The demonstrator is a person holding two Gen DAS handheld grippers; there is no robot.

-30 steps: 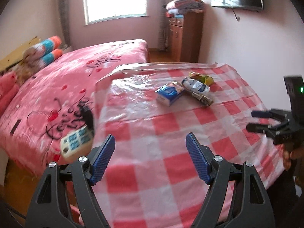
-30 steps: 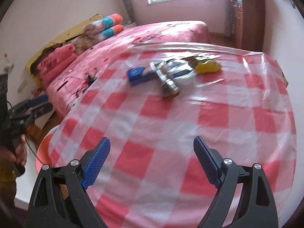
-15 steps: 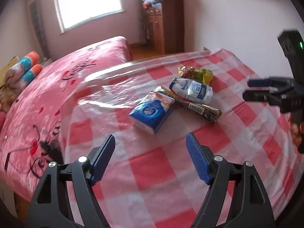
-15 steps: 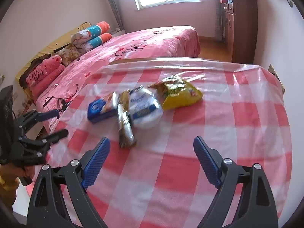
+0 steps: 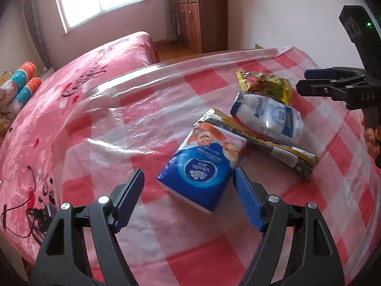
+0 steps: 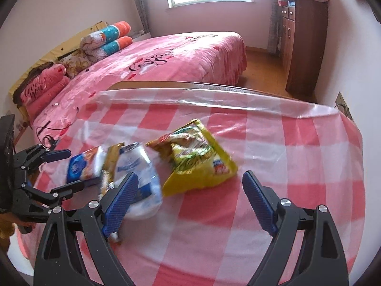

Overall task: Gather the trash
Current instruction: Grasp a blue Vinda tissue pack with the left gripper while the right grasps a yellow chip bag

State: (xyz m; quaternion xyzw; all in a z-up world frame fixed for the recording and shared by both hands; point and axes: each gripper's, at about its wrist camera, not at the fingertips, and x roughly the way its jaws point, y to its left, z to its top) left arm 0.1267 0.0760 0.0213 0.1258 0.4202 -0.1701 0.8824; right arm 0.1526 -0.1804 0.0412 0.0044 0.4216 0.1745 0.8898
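Trash lies clustered on the checked tablecloth [image 5: 166, 250], where the blue tissue pack [image 5: 202, 169] sits just ahead of the wide, empty left gripper [image 5: 189, 200] and the yellow snack bag [image 6: 197, 157] ahead of the equally wide, empty right gripper [image 6: 189, 199], probably each lining up its own pick.

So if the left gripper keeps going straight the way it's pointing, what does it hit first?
Most likely the blue tissue pack, which lies just ahead between the open left gripper fingers. Depth is unclear, but nothing else shows in between.
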